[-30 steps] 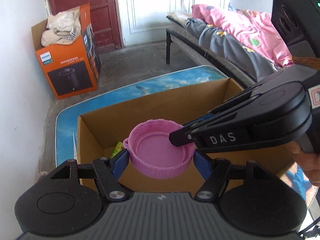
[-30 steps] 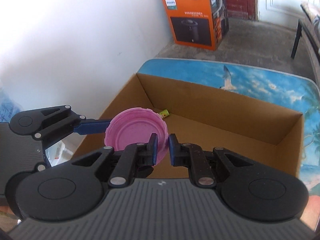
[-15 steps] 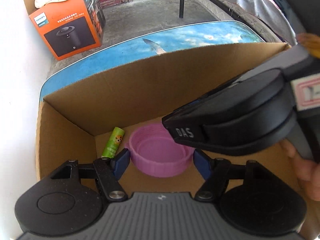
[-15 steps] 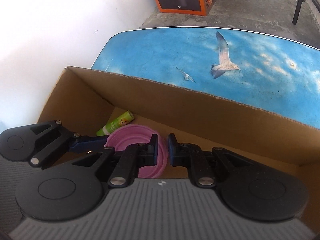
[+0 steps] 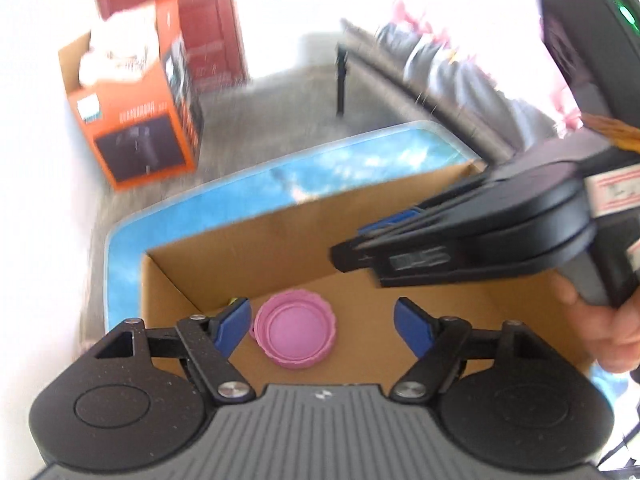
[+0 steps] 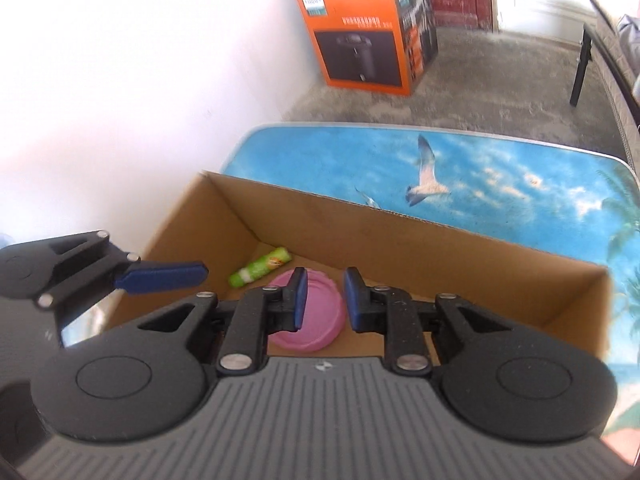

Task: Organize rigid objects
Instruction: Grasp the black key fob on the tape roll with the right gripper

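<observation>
A pink plastic lid (image 5: 295, 334) lies on the floor of an open cardboard box (image 5: 280, 240); it also shows in the right wrist view (image 6: 320, 320). A small green tube (image 6: 260, 266) lies beside it near the box's left corner. My left gripper (image 5: 322, 320) is open and empty, raised above the lid. My right gripper (image 6: 325, 298) is open with a narrow gap, empty, also above the lid. The right gripper (image 5: 360, 248) shows from the side in the left wrist view.
The box (image 6: 440, 248) stands on a blue table (image 6: 480, 176) printed with sky and gulls. A white wall is close on the left. An orange appliance box (image 6: 368, 36) stands on the concrete floor behind. A bed (image 5: 460, 64) is at the right.
Both grippers let go of the pink lid, which now lies on the box floor. Both have opened and lifted up and back from it.
</observation>
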Tool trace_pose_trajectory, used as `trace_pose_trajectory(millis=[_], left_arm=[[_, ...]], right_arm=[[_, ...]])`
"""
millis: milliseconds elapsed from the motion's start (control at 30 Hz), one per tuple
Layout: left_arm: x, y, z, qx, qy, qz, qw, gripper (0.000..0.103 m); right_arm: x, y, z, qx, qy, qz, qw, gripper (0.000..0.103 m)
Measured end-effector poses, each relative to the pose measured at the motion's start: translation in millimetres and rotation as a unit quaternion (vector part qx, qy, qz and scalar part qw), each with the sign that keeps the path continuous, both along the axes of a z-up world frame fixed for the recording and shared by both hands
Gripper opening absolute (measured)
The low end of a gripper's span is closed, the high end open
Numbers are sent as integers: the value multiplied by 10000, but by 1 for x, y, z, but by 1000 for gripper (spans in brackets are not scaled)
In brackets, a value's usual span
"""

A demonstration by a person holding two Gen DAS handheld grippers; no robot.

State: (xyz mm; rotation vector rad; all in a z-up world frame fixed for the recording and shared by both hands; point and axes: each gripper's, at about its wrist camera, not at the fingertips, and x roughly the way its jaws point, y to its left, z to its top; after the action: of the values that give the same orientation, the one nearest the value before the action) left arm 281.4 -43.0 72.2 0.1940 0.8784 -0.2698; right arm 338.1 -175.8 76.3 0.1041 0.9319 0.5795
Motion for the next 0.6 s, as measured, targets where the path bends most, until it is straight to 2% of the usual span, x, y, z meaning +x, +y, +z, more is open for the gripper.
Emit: trace_pose_trajectory(millis=[167,300,400,500,600], left_arm=[[-72,11,40,-268,-618,-81,9977,86],[-126,25,38,-488,-833,76,9953,90],[-158,30,16,-654,-749,255,9947,90],[-190,38,-13,-949,-447,442,9935,90],[-209,44,-40,-1040,-257,595,9925,89]], right_arm=[[-95,-54,52,599,-761,-103,9952,25],[-168,-89,57,1010,-1054,-162,9892,28],[-211,-100,35,1190,-907,-236,9885,29],[-236,-99,1,1191,-637,-357,9902,29],[-253,-83,-45,1337,-120,-435,9900,29]])
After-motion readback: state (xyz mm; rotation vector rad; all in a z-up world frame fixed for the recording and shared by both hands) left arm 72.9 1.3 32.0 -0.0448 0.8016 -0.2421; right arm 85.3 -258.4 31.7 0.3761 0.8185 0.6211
